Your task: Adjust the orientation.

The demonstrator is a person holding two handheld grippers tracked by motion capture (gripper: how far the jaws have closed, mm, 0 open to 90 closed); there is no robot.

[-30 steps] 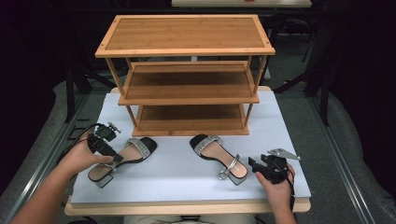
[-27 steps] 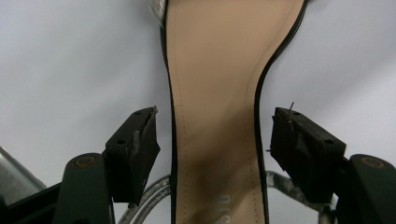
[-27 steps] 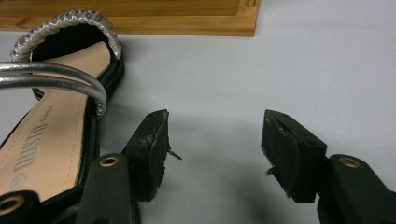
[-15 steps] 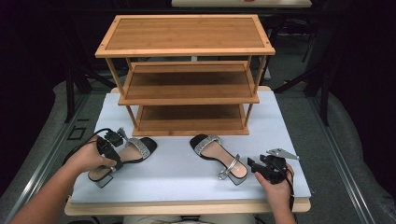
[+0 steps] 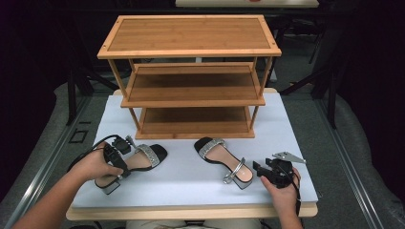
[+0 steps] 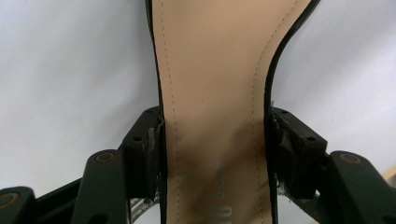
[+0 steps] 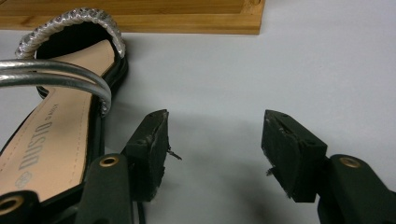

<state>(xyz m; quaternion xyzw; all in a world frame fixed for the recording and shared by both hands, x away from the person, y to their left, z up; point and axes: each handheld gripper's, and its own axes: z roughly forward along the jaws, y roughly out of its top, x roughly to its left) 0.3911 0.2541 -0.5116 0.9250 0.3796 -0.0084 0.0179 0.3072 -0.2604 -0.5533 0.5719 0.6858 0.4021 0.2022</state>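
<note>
Two black sandals with silver straps lie on the white pad in front of the rack. My left gripper (image 5: 123, 160) reaches over the left sandal (image 5: 145, 160). In the left gripper view its jaws have just been closing, and the gripper (image 6: 215, 126) now holds the tan insole of the sandal (image 6: 212, 65) at its narrow waist, pads against both sole edges. My right gripper (image 5: 258, 168) rests by the heel end of the right sandal (image 5: 222, 157). The right gripper (image 7: 215, 128) stands open over bare pad, with that sandal (image 7: 51, 135) just left of its jaws.
A three-tier wooden shoe rack (image 5: 191, 76) stands at the back of the white pad (image 5: 191, 179), its bottom board (image 7: 140, 21) close ahead of the right gripper. The pad's front edge runs just before both hands. Grey floor and dark stands surround the table.
My left hand has slid right and down onto the left sandal, and its jaws have closed around the sole. The right hand and right sandal have stayed put.
</note>
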